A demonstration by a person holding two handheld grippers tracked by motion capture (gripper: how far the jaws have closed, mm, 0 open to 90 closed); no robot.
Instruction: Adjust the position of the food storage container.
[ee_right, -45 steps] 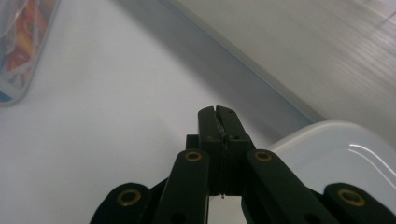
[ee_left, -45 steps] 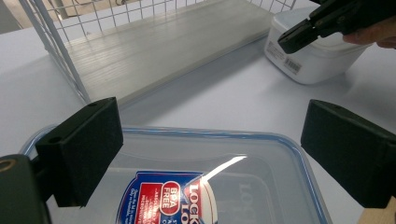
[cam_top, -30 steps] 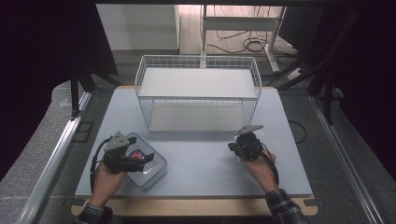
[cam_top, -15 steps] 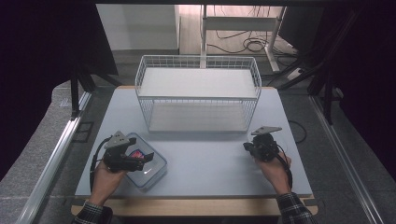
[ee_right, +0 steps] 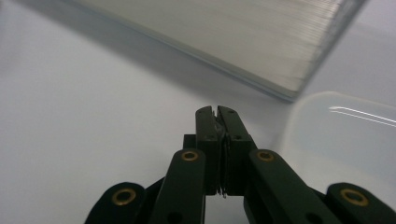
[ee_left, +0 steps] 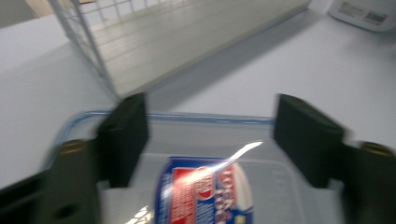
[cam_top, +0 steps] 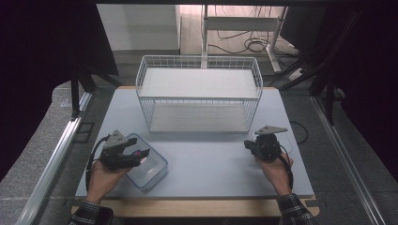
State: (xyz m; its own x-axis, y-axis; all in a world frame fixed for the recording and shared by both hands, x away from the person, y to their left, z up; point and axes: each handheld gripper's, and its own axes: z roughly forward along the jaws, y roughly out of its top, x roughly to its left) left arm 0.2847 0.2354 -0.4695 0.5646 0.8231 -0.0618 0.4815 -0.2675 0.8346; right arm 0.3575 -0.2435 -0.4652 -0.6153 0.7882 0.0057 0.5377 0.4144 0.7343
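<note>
Left tongs [ee_left: 210, 140]: you are holding them wide over the clear container [cam_top: 149, 164] at the surface's [cam_top: 211, 164] near left corner
Right tongs [ee_right: 217, 122]: you are keeping them closed on nothing, just beside the clear lid [ee_right: 345, 135]
Risk: the left tongs are straddling the slippery rim; closing off-centre could be tipping the container
Hard to see: the label [ee_left: 205, 191] is blurring; whether the wire basket [cam_top: 199, 93] is holding anything, I cannot tell
</note>
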